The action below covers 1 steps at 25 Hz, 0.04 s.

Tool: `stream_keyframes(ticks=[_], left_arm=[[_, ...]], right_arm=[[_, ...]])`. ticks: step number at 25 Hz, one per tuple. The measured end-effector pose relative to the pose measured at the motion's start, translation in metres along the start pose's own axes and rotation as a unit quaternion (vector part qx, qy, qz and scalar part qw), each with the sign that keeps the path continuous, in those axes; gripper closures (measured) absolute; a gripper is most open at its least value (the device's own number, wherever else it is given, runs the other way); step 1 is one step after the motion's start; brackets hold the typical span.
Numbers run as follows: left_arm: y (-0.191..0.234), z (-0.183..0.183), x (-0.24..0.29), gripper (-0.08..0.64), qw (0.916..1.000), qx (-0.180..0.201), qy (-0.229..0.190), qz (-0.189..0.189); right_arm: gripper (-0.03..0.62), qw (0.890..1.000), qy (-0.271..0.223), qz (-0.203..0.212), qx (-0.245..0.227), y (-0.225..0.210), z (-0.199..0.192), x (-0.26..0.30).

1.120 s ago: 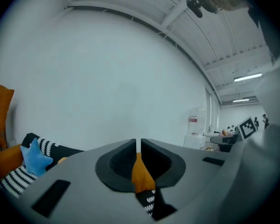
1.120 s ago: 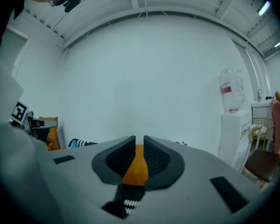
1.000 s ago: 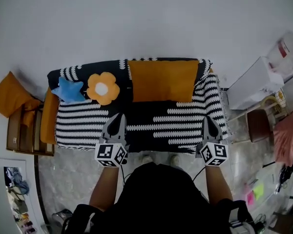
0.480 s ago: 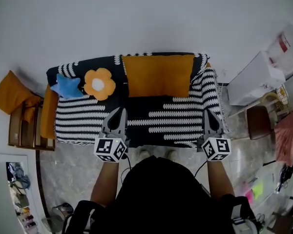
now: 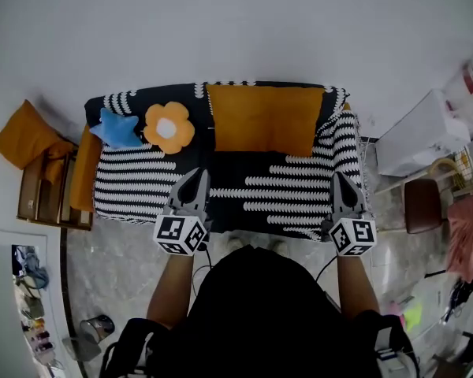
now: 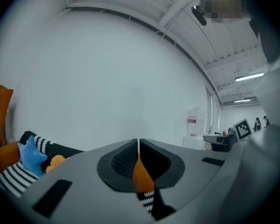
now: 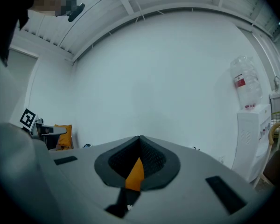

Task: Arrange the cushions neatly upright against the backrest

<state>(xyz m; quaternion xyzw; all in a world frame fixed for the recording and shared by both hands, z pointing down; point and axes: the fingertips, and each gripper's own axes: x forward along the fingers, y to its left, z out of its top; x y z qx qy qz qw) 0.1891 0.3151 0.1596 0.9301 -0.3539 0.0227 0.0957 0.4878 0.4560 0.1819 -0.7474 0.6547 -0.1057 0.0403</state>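
Note:
A black-and-white patterned sofa [image 5: 142, 187] has a large orange cushion [image 5: 264, 119] standing upright against its backrest. To its left, a flower-shaped cushion [image 5: 166, 127] and a blue star cushion [image 5: 117, 128] also lean on the backrest. My left gripper [image 5: 197, 176] hovers over the front of the seat, shut and empty. My right gripper [image 5: 337, 179] hovers by the right armrest, also shut and empty. In the left gripper view the shut left gripper [image 6: 138, 142] points over the sofa toward the wall, with the star cushion [image 6: 31, 157] at lower left. The right gripper [image 7: 140, 138] is shut too.
Left of the sofa, another orange cushion [image 5: 27, 136] rests on a wooden stand [image 5: 43, 199]. On the right are a white cabinet [image 5: 418, 136], a brown stool [image 5: 422, 205] and a pink cloth [image 5: 467, 215]. A small can [image 5: 94, 327] stands on the marble floor.
The head view has shifted slightly. Both grippers stay shut over the seat's front, and the cushions keep their places.

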Motion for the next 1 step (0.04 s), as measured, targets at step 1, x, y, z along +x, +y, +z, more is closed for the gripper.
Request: stream_keyframes(ticks=[1], left_arm=[[0.0018, -0.0012, -0.0004, 0.531, 1.0000, 0.001, 0.002, 0.003]], right_arm=[[0.565, 1.000, 0.001, 0.002, 0.001, 0.0010, -0.0011, 0.0015]])
